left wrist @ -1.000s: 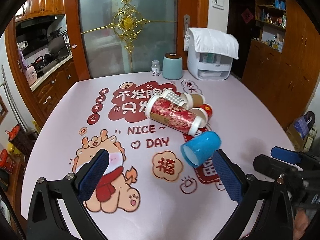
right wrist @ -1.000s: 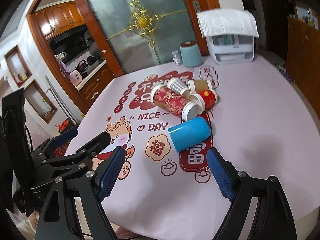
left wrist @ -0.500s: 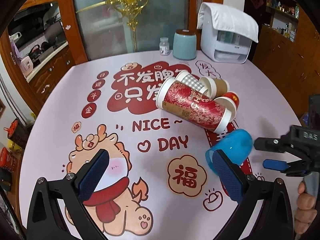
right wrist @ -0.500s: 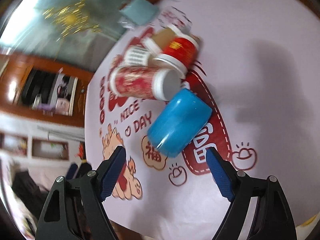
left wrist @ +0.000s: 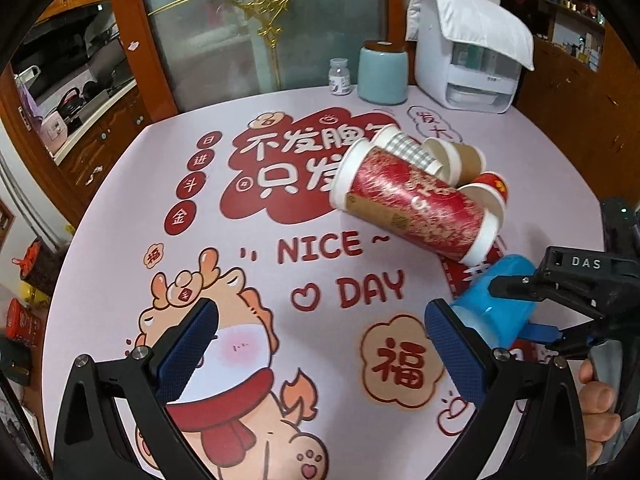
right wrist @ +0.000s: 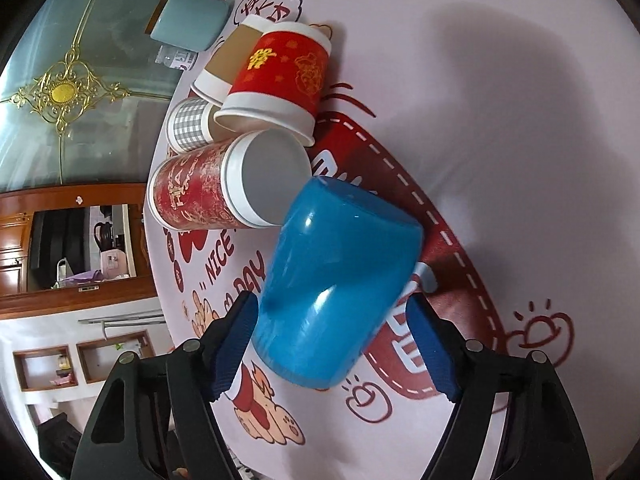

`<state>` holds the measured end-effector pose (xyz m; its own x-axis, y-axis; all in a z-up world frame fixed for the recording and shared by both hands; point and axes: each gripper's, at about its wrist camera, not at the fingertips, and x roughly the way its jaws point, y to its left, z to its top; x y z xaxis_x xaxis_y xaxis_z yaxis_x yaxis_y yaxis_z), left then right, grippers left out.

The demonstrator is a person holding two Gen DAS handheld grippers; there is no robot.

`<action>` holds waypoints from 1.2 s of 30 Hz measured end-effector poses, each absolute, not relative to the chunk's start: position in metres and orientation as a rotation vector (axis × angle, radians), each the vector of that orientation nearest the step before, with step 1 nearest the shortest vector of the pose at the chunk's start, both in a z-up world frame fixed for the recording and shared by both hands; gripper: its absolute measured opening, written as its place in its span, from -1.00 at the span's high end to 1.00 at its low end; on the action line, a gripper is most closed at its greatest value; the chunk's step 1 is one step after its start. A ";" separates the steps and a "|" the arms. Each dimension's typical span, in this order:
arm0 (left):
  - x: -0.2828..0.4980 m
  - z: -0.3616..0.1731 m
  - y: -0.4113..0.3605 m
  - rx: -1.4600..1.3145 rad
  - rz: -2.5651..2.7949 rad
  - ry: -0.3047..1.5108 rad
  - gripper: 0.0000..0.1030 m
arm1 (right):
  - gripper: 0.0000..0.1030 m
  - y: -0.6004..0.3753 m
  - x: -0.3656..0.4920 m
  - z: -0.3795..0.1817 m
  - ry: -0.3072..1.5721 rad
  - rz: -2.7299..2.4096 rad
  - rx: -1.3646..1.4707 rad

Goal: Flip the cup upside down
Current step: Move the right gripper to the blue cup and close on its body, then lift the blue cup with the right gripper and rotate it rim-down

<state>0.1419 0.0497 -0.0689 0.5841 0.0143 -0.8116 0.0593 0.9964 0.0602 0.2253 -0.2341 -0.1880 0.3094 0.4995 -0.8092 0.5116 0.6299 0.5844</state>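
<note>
Right gripper (right wrist: 332, 340) spread, straddling glossy blue plastic cup (right wrist: 336, 280) | lying sideways, base nudging red paper cup (right wrist: 224, 188) | left gripper (left wrist: 320, 356) gaping, empty.

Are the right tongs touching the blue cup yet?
Cannot tell. In the right wrist view the right tongs straddle the blue cup; the left pad looks against its wall, the other shows a sliver of gap.

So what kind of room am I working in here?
Probably a home dining area: a round table with a printed cover, a kitchen counter through the doorway, and wooden cabinets alongside.
</note>
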 end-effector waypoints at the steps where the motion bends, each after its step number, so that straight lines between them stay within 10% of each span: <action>1: 0.143 -0.070 0.052 0.082 -0.020 0.949 -0.98 | -0.46 -0.231 0.228 -0.190 1.315 -0.016 0.958; 36: 0.111 -0.074 0.074 0.037 -0.024 0.979 -0.98 | -0.20 -0.182 0.191 -0.112 1.263 0.166 0.423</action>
